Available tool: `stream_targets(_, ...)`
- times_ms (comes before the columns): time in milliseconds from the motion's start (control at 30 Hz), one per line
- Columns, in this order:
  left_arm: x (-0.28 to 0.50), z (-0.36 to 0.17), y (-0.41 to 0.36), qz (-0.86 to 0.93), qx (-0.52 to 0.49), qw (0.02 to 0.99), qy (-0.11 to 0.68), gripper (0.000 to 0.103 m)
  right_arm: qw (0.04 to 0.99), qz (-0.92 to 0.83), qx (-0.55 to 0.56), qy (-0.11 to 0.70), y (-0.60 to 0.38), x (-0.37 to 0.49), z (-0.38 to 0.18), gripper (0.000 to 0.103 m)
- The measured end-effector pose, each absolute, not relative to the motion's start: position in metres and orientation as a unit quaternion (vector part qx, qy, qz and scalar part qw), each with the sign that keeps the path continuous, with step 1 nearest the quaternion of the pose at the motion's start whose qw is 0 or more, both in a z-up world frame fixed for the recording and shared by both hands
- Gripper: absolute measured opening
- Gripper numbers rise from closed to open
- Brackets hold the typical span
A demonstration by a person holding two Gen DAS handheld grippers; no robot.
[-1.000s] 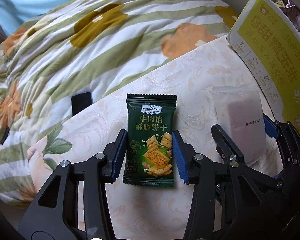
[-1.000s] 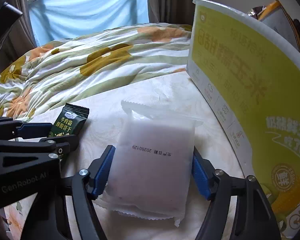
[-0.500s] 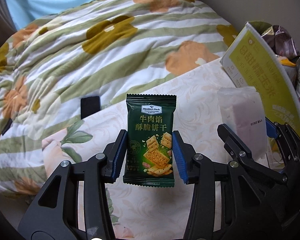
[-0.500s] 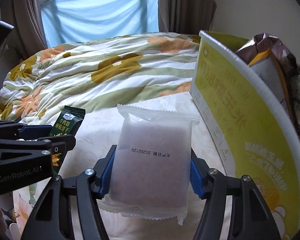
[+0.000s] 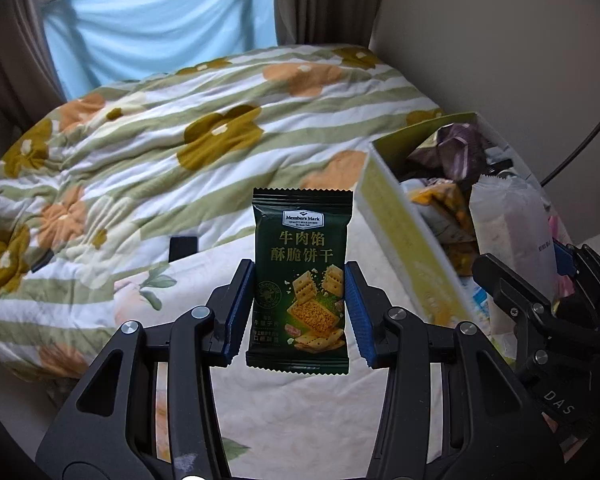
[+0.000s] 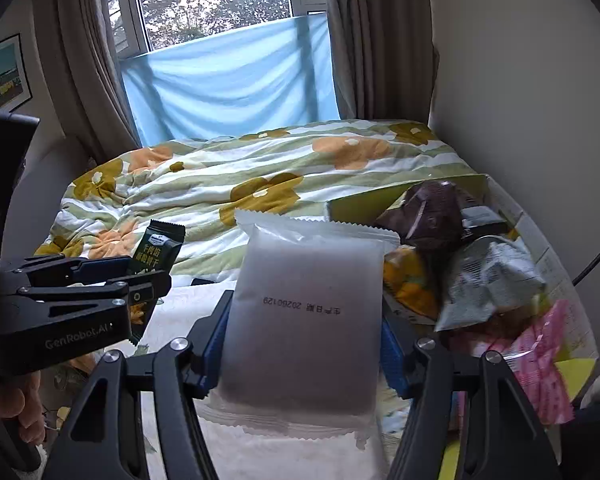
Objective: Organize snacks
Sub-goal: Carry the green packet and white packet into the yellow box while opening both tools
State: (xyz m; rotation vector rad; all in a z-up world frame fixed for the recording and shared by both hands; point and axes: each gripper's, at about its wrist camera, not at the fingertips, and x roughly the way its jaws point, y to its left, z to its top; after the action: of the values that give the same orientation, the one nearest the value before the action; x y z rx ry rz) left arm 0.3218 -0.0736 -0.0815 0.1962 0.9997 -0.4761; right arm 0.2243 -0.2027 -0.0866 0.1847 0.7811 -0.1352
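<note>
My left gripper [image 5: 298,312] is shut on a dark green cracker packet [image 5: 302,272] and holds it upright in the air above the table. My right gripper [image 6: 306,344] is shut on a frosted white snack pouch [image 6: 306,312], also lifted, near the left edge of the yellow-green snack box [image 6: 360,206]. The box [image 5: 404,232] stands to the right and holds several snack bags. The white pouch [image 5: 512,220] and right gripper [image 5: 540,292] show at the right of the left wrist view; the green packet [image 6: 158,248] and left gripper [image 6: 112,280] show at the left of the right wrist view.
A cream patterned tablecloth [image 5: 292,412] covers the table below. A bed with a flowered quilt [image 5: 160,140] lies beyond it. A small black object [image 5: 183,247] sits on the quilt at the table's far edge. In the box are a purple bag [image 6: 432,210], a grey bag [image 6: 488,276] and a pink bag [image 6: 540,356].
Both grippers have risen from the table with their packets held. The views now look over the box rim into the box, and the window has come into sight.
</note>
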Motion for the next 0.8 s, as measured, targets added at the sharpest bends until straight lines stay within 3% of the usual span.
stream_targets(233,0.257,-0.062,-0.153,-0.215,0.041,0.858,0.464,0.041,0.925,-0.037,0.058,0.374,-0.289,0.175,-0.056,0.059)
stream_targets(567,0.210,-0.087,-0.259,-0.205,0.027,0.847,0.489,0.042,0.926,-0.009,0.041,0.376,-0.370,0.143,-0.043,0.059)
stream_targets(600,0.210,-0.092,-0.265,-0.206,0.026,0.844,0.495,0.045,0.925,-0.006,0.041,0.377,-0.372,0.142,-0.044,0.059)
stream_targets(667,0.206,-0.100,-0.270,-0.203,0.026,0.839,0.505,0.074,0.924,-0.001,0.045,0.380,-0.377,0.137,-0.045,0.059)
stream_targets(700,0.203,-0.103,-0.269,-0.196,0.026,0.840,0.505,0.103,0.923,0.002,0.049,0.381,-0.379,0.134,-0.046,0.059)
stream_targets(800,0.192,-0.108,-0.253,-0.184,0.018,0.844,0.504,0.102,0.922,0.002,0.054,0.383,-0.385,0.125,-0.050,0.059)
